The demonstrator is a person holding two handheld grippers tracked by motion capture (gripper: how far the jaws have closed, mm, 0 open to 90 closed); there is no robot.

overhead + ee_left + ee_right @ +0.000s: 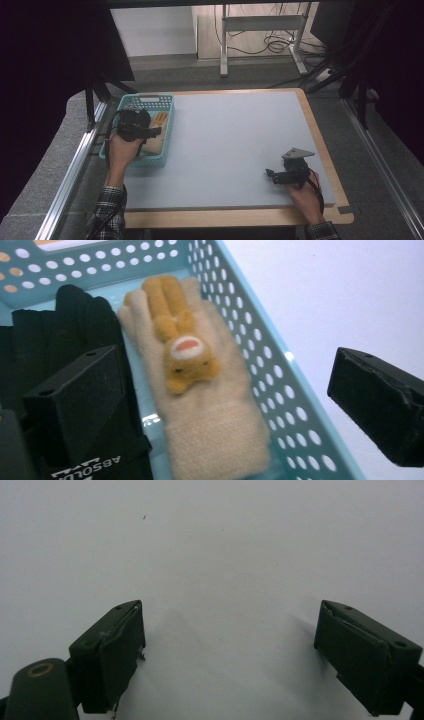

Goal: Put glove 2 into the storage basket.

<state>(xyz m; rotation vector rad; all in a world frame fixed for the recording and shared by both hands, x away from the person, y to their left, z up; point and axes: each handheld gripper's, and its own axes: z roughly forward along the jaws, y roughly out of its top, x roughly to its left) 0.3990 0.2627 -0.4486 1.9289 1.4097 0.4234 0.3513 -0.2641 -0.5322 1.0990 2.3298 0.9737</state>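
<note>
Left tool (225,400) jaws wide apart over cream glove (200,405) in basket (280,385) — right tool (240,650) gaping, over bare table (215,545).

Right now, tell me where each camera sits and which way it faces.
High view: fixed above the person's side, looking forward and down on the grey table; both forearms enter from below, holding the left gripper and right gripper.
Left gripper view: rides the left gripper, looking into the blue basket at a cream glove and a black glove; its open jaws show.
Right gripper view: rides the right gripper, facing bare table; open jaws show.
High and left gripper views share basket and cream glove.
</note>
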